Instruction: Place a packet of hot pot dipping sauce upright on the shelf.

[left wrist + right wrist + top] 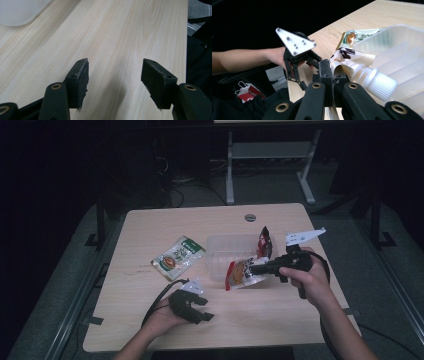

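My right gripper [256,268] is shut on the edge of a white and orange spouted pouch [241,273], held just above the table at the front of a clear plastic bin [226,251]. In the right gripper view the jaws [332,68] pinch the pouch [352,58] beside its white screw cap [377,83]. A dark red packet [264,241] stands at the bin's right side. A green and white packet [178,257] lies flat left of the bin. My left gripper [206,310] rests low near the front edge, open, with bare wood between its pads [81,77].
The wooden table [280,315] has free room at its front and back. A round grommet [250,217] sits near the far edge. The bin's corner [17,12] lies ahead of the left gripper. A desk frame stands on the floor beyond.
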